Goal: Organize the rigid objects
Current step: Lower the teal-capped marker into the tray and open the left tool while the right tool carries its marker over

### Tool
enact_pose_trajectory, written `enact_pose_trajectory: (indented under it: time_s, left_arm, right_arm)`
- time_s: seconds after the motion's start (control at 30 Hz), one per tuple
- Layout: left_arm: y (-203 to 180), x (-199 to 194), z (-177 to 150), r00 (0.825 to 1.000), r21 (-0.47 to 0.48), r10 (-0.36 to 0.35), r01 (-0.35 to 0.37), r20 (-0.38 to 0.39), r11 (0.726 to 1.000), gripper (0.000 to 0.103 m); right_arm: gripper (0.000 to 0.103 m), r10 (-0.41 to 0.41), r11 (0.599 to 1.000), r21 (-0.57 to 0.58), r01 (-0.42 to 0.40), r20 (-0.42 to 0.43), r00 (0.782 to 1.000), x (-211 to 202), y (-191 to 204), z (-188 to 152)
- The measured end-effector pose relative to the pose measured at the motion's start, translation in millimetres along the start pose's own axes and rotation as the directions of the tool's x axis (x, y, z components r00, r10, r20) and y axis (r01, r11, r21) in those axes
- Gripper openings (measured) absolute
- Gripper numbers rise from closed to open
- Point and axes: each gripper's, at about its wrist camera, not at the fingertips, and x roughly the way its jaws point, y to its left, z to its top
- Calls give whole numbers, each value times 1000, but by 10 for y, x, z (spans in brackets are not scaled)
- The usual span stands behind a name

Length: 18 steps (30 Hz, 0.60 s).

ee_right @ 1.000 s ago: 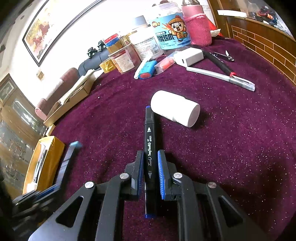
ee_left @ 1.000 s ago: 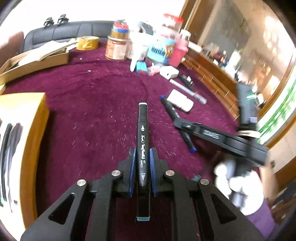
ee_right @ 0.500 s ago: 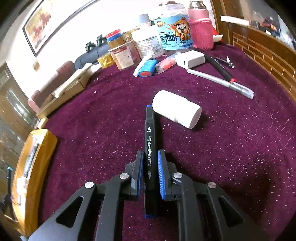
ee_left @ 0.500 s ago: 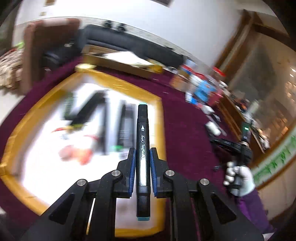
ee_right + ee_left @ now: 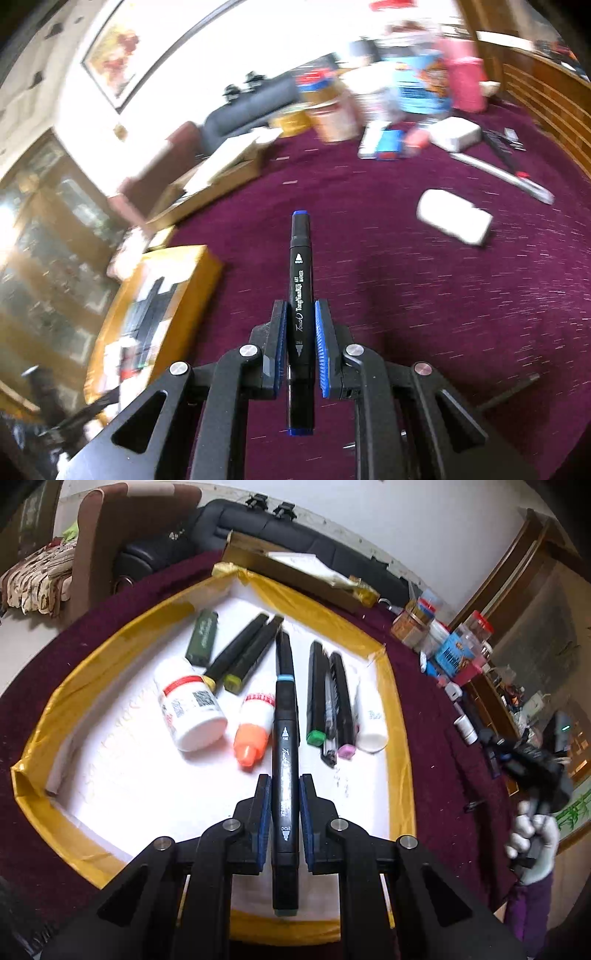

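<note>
1. Marker with the teal cap point(image 5: 284, 760) is clamped in my left gripper point(image 5: 284, 805), poised above the yellow-rimmed tray point(image 5: 400, 716).
2. I'd lower it flat into the gap beside the orange-capped bottle point(image 5: 253, 734).
3. My right gripper point(image 5: 300, 350) pinches a blue-capped marker point(image 5: 301, 295), well short of that tray.

Right wrist view: your swing smears nearly everything beyond the right tool point(image 5: 300, 334). The jars and containers point(image 5: 388, 96) at upper centre are streaks, labels unreadable. The white bottle point(image 5: 455, 217) at right is blurred, outline only. The yellow tray point(image 5: 192, 280) at lower left shows dark smears inside; you cannot count them.

Left wrist view: the left tool point(image 5: 283, 805) covers the teal-capped marker point(image 5: 284, 716) mid-barrel, its print partly unreadable. The tray's near rim point(image 5: 258, 928) sits behind the tool's frame. Your right hand point(image 5: 532, 845) is soft at the right edge. Small items point(image 5: 465, 727) on the tabletop there are too small to name.
</note>
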Motion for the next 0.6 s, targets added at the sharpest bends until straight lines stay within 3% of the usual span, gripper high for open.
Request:
enact_pose_trajectory:
  time_s: [0.23,0.4,0.6]
  left_arm:
    - [40,147,126,999,-7,24,-24,-34,1000,12]
    - [88,199,240,998,-21,62,-62,-20,998,13]
    - [185,81,191,1000,-94,11,-11,1,996,18]
  right_arm:
    - [13,169,978,-104,-180,-101,980,188,833,-204]
    - [14,228,956,-144,-254,-177,957,389,1252,-383]
    - [14,273,938,-137,-318,-272,923,630,1575,-600]
